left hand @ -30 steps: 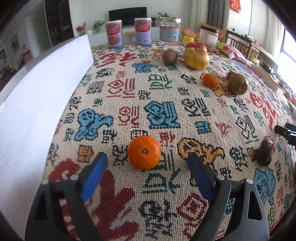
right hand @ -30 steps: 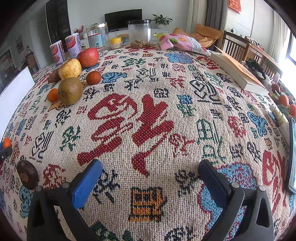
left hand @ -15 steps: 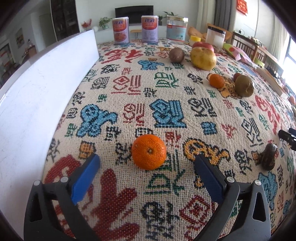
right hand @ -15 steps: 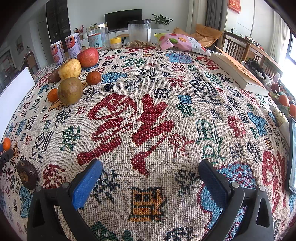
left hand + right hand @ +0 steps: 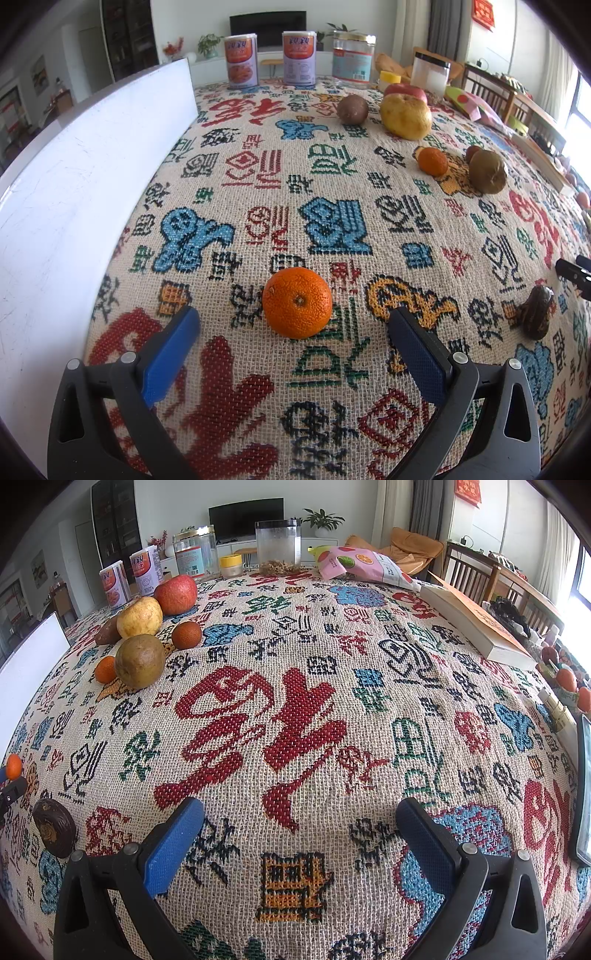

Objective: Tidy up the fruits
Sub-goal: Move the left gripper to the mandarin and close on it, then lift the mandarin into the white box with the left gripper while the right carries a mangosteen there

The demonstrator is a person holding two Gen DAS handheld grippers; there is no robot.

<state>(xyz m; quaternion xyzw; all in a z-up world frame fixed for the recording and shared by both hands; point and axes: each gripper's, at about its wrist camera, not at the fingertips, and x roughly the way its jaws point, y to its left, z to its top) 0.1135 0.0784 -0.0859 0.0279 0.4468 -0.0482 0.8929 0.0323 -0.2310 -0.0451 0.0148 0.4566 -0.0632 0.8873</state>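
An orange mandarin (image 5: 297, 302) lies on the patterned tablecloth just ahead of my left gripper (image 5: 291, 328), which is open and empty, with the fruit just beyond and between its blue pads. A group of fruit lies farther off: a yellow pear (image 5: 405, 116), a red apple (image 5: 404, 89), a brown kiwi (image 5: 352, 109), a small mandarin (image 5: 432, 161) and a brown-green pear (image 5: 487, 171). My right gripper (image 5: 300, 823) is open and empty over bare cloth. The same group shows at its upper left, with the brown-green pear (image 5: 139, 661) nearest.
A white board (image 5: 74, 184) stands along the table's left edge. Cans (image 5: 241, 61) and jars (image 5: 353, 55) line the far edge. A dark brown figurine (image 5: 537, 312) lies at the right. A book (image 5: 476, 622) and a snack bag (image 5: 364, 566) lie far right.
My left gripper has drawn back slightly from the mandarin and turned a little left. The right gripper has not moved.
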